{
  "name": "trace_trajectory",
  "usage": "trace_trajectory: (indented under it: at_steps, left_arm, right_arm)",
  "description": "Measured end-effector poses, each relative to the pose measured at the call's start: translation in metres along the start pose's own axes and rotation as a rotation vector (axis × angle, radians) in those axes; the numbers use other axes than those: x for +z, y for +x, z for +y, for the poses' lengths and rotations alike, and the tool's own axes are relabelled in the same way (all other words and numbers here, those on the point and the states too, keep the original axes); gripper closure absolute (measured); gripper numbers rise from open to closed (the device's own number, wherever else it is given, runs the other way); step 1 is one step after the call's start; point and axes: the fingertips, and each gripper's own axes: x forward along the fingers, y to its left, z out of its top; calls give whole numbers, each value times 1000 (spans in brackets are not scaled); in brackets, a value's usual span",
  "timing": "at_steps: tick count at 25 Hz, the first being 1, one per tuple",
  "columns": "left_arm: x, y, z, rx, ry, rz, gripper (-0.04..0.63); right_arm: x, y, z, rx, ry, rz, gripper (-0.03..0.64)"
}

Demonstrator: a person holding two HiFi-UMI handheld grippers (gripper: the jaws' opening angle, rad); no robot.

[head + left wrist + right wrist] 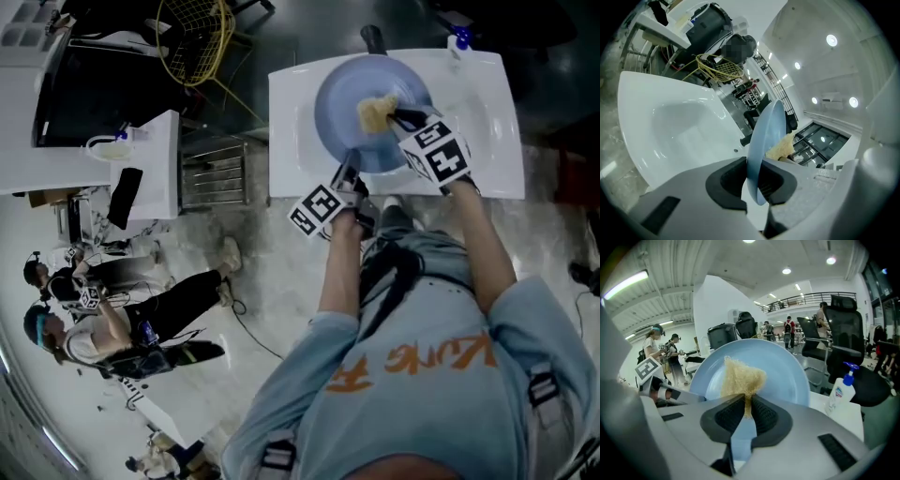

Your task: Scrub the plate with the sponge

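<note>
The plate (342,98), where is it sitting right now?

– It is not sitting. It is hanging tilted over the white sink (286,141), toward the far edge. The left gripper (349,169) is holding it by the near rim, its jaws gripping that rim from both faces.

And the sponge (375,113)?

– The right gripper (399,118) is clamping it, with the jaws closed tight on a tuft. The sponge is lying against the middle of the plate's upper face.

How should the scrubbing be going?

– I'd judge the sponge should be travelling in overlapping circles out to the rim. The left side should be bracing against each push, since a one-edge grip is likely letting the plate pivot. Pressure should be lighter near the free edge and firmer close to the held rim.

What is surrounding them?

– The sink is looking glossy, and a pump bottle (458,39) is standing at its far right corner. Pale marbled floor (272,281) is showing below. Other people (94,319) are working off to the left, and a yellow wire basket (197,37) is lying beyond the sink's far left corner.
</note>
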Motion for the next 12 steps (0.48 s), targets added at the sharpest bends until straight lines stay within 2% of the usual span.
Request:
trace_trajectory:
  at_steps: [6,8,10,12]
  left_arm:
    - [5,6,-2,-10,-55,-15,561]
    - [6,10,-3,-11,-45,-15,561]
    - [4,12,-4,-20,-19,-12,561]
    - [3,11,-5,-26,-13,-16,561]
  right_arm:
    - [-21,-32,-56,-113,105,-1,572]
    - [-23,-38,-68,-139,130,-18,571]
    - [-17,-40,-67,-127,153,-54,572]
    - [1,-38,-50,-68,151,-112,572]
